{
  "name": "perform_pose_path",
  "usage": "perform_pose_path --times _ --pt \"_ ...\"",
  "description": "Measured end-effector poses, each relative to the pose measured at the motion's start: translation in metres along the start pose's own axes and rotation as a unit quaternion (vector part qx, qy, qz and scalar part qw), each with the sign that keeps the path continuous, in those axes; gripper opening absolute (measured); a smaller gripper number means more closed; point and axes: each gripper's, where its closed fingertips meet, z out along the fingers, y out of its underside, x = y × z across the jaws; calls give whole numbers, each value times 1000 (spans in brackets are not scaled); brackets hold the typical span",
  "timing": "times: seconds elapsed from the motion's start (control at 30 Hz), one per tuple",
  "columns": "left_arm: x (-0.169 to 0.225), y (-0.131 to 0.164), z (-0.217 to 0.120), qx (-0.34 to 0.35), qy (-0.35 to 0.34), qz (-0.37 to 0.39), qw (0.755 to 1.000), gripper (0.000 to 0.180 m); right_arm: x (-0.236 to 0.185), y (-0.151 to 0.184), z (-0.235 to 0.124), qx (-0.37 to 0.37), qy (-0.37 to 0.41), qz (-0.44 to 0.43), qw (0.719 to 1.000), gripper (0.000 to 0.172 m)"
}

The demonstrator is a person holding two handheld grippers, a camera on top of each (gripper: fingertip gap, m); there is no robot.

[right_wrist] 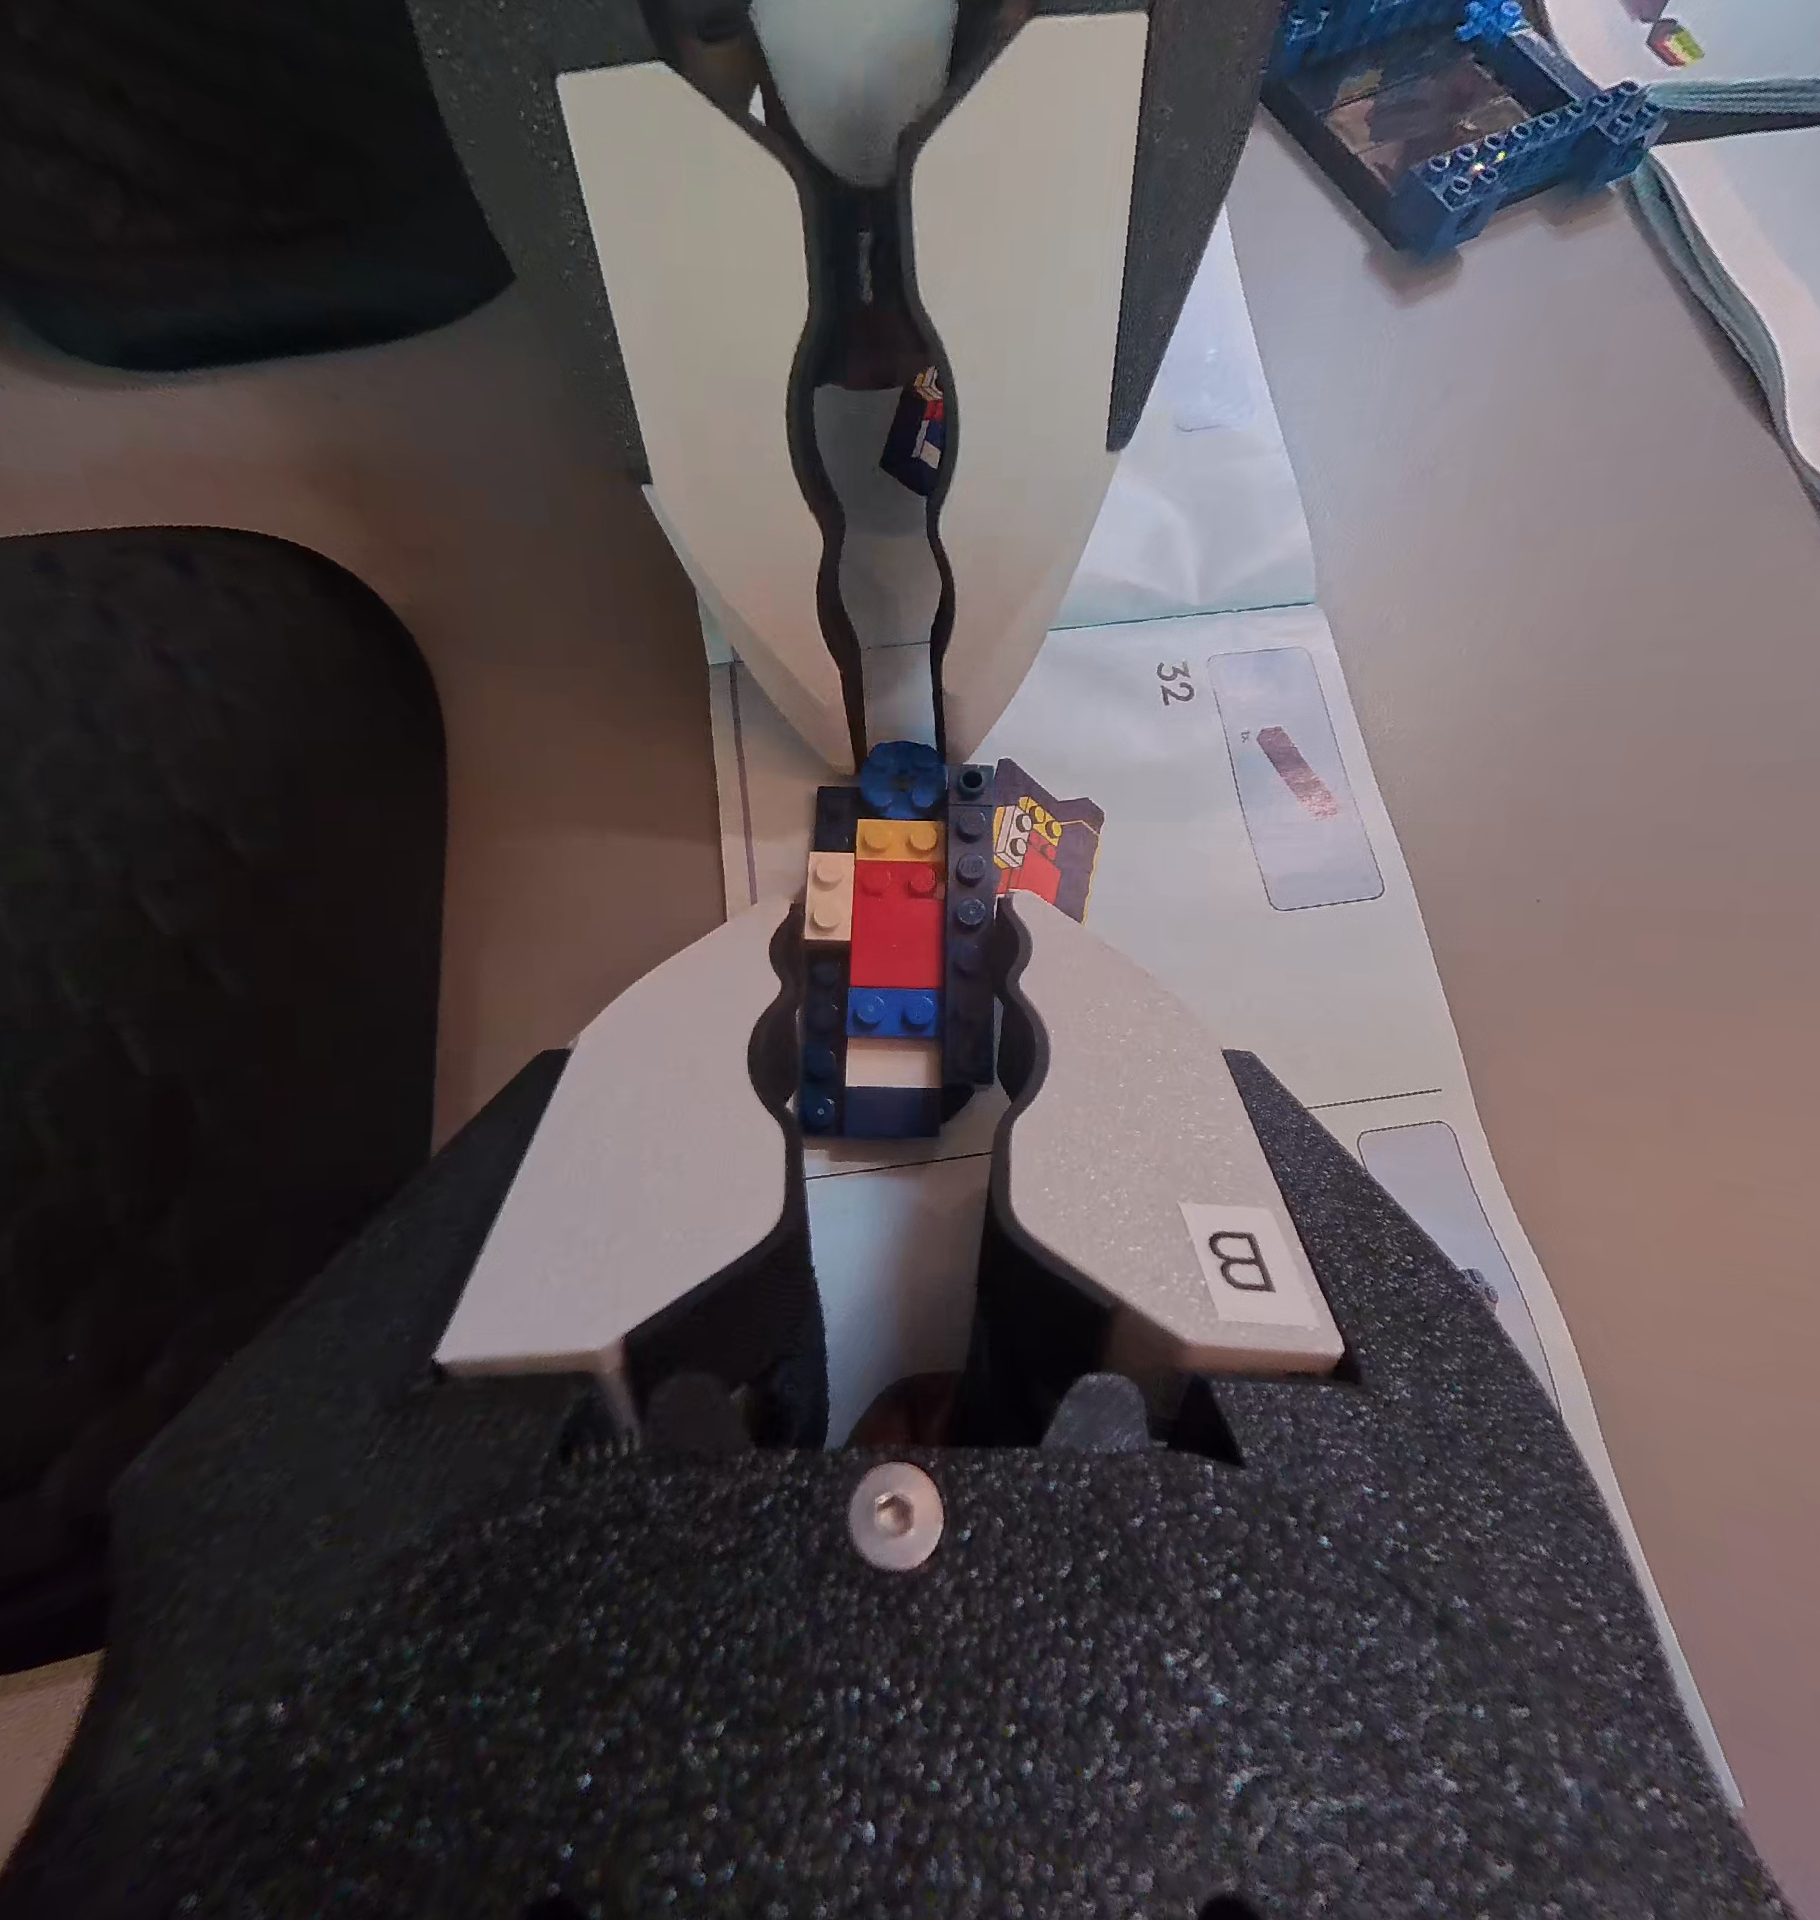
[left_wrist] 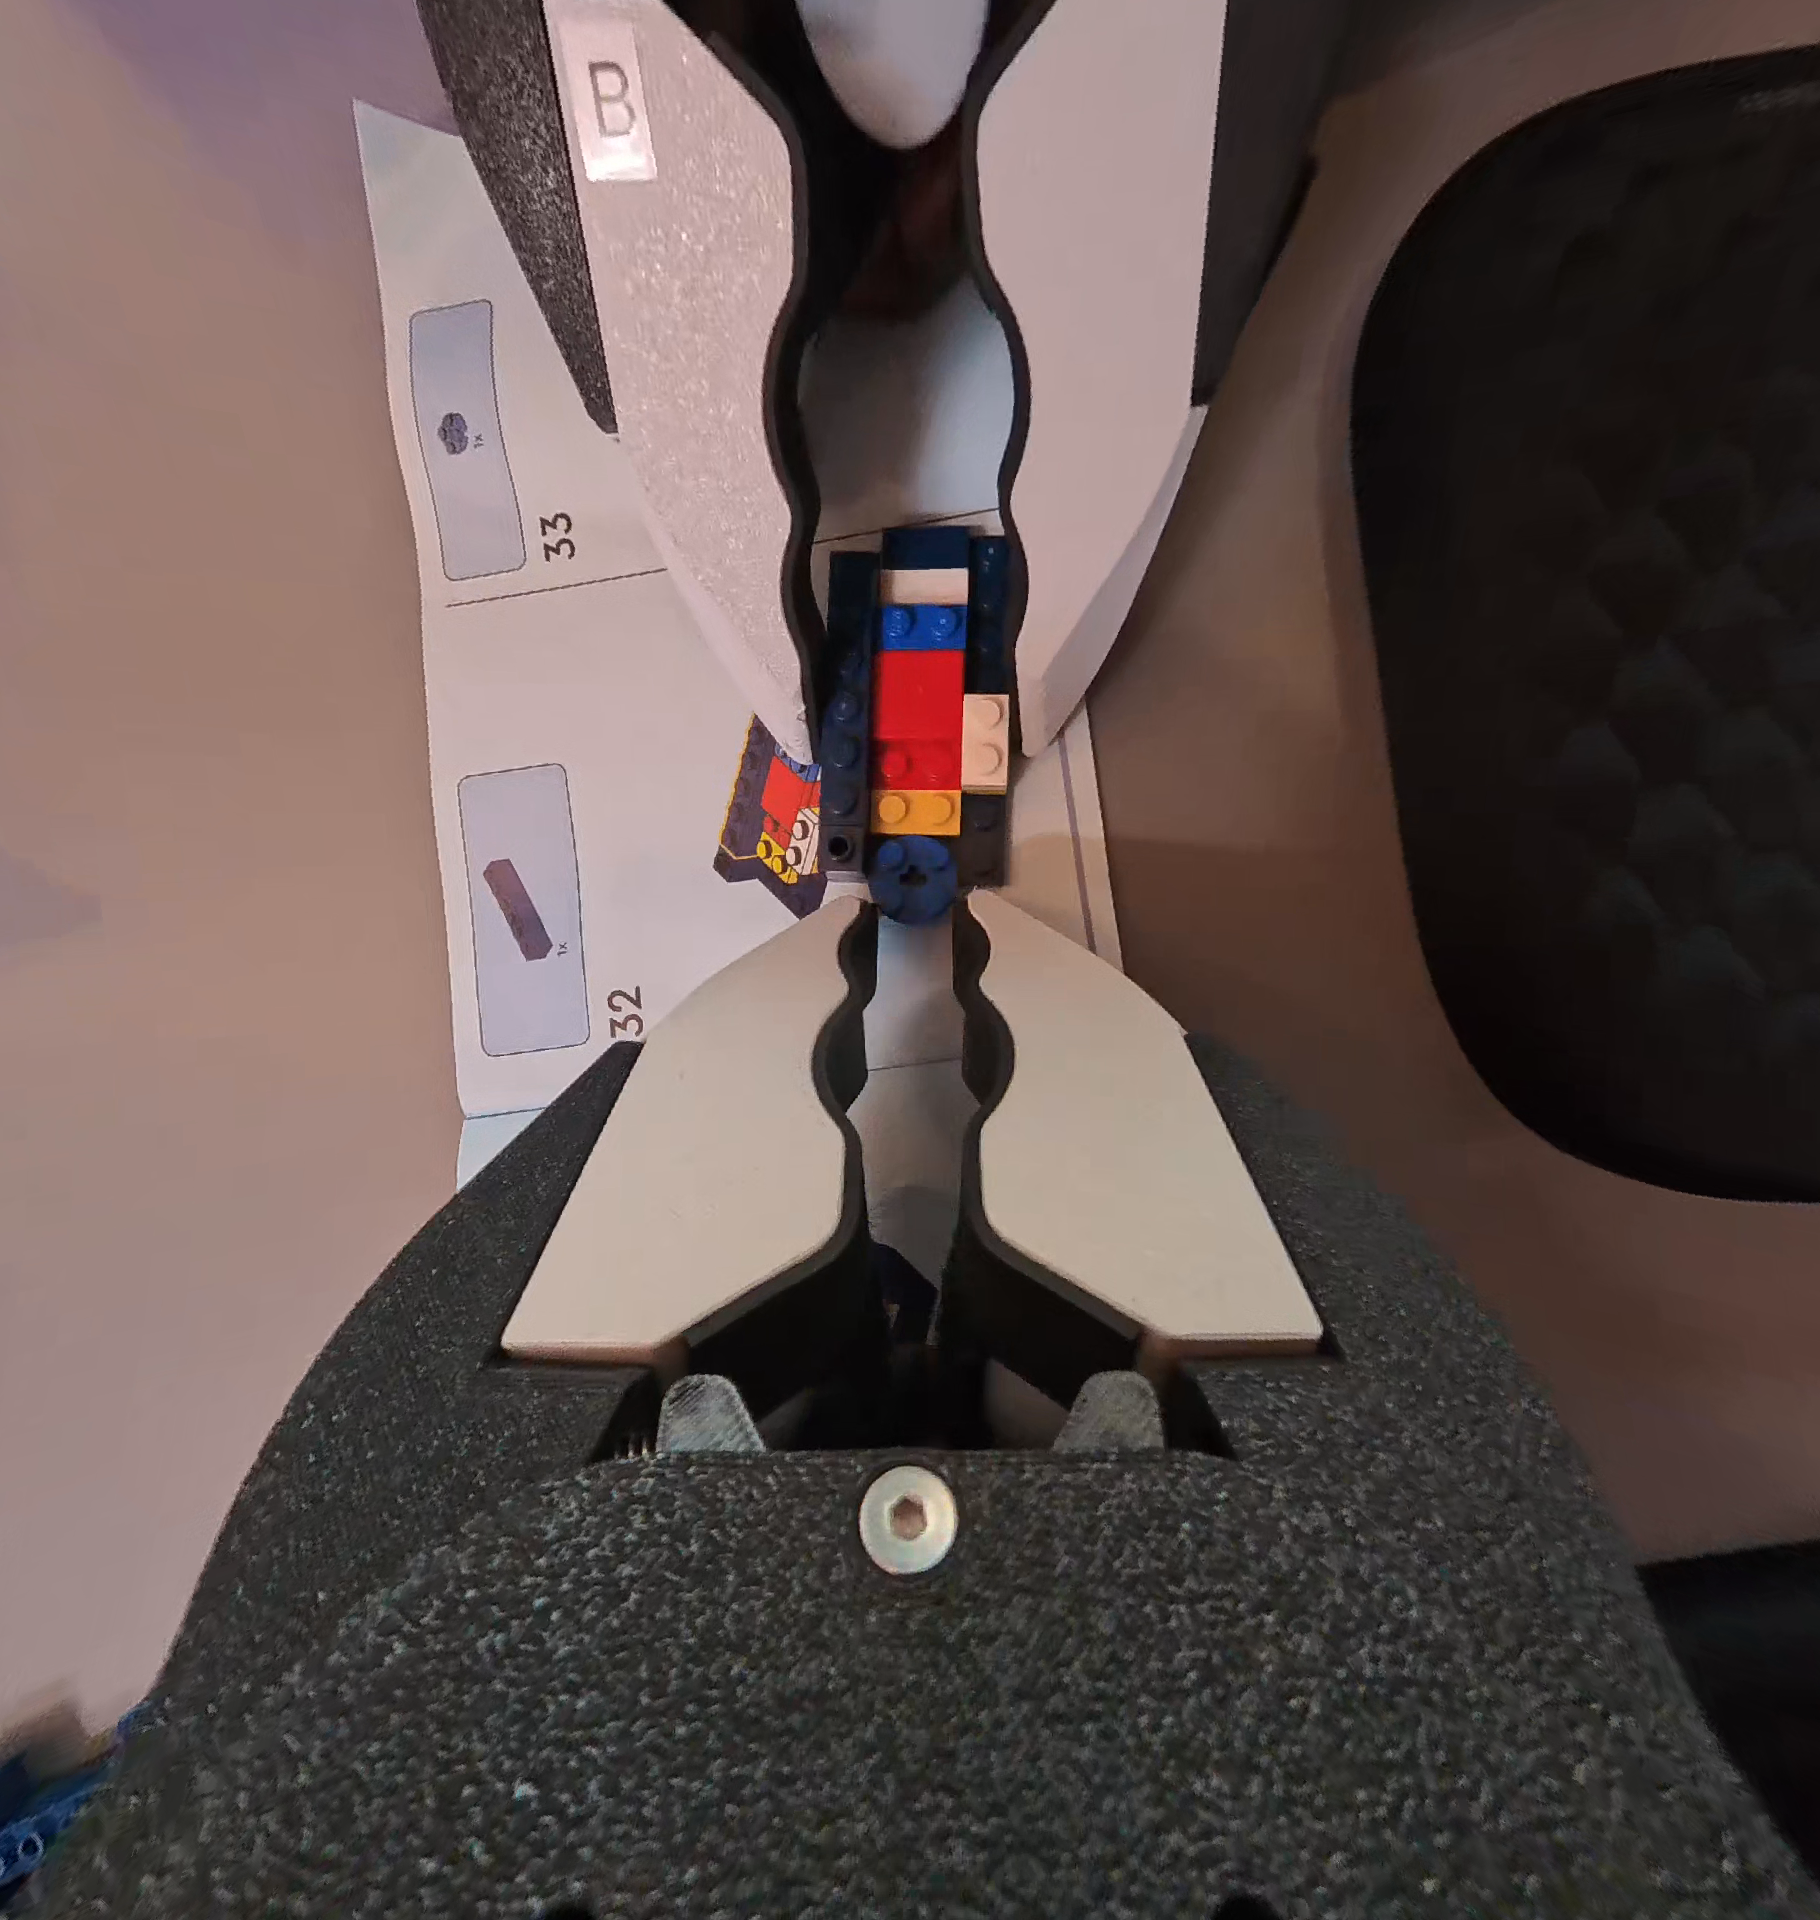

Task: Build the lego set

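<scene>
The black textured body of each gripper fills the bottom of its own view, and the grey fingers run forward from it. The right gripper (right_wrist: pixel 901 1023) is closed on a small brick model (right_wrist: pixel 890 956): both pads press on its long dark blue sides, at the end with the white and blue plates. The model is held over an open instruction booklet (left_wrist: pixel 573 707) that lies on the beige table (left_wrist: pixel 158 1039).

The left gripper (left_wrist: pixel 911 914) faces it from the other end. Its jaws are a little apart, and a round dark blue piece (left_wrist: pixel 911 878) sits on the tip of the model just in front of the fingertips, perhaps touching them. I cannot see any pad pressing on it, so I judge this gripper holds nothing.

My concern is the round piece. It hangs partly over the model's edge, so if it is not seated fully, a brush from the left fingertips could tip it off onto the booklet. Also a push along the model could make it slide in the right pads, because they hold only one half of it
</scene>
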Motion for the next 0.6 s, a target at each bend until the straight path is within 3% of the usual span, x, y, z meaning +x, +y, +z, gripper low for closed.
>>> perform_pose_path --times 0.6 --pt "-1 0 0 -32 45 79 995 12 -1 0 0 0 -4 -2 1000 34"
